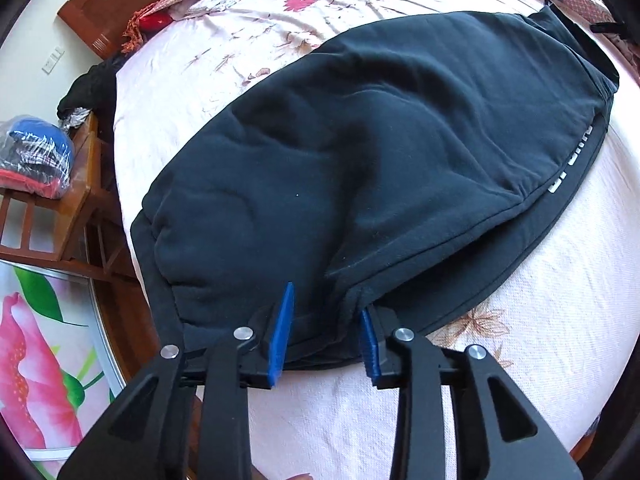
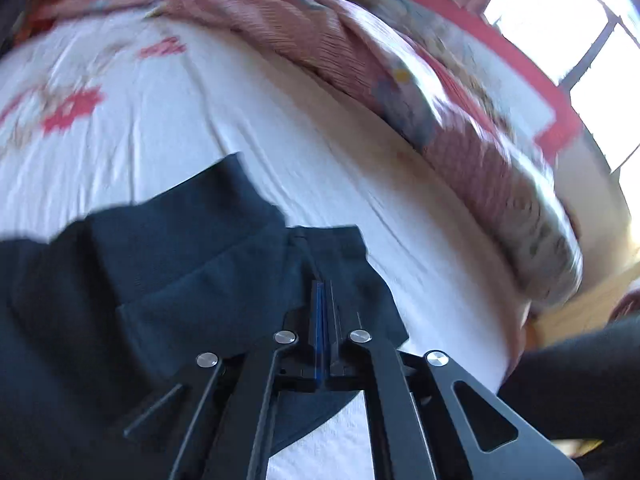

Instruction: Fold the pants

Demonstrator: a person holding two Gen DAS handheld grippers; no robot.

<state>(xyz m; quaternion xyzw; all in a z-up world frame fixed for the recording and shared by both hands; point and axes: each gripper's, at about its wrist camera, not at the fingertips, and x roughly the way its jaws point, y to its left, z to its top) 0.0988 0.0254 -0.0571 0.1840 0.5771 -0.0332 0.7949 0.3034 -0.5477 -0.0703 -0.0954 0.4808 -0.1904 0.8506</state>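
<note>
pants (image 1: 360,168) apparently between left gripper (image 1: 326,328) pads

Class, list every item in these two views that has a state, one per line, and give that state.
Pants: dark, folded over in layers, lying on the bed.
Left claw: open, blue pads apart at the near edge of the pants, cloth between them.
Right claw: shut, over a dark edge of the pants; grip on the cloth unclear.
Bed sheet: spread flat, lightly creased.
Quilt: bunched along the far side.
</note>
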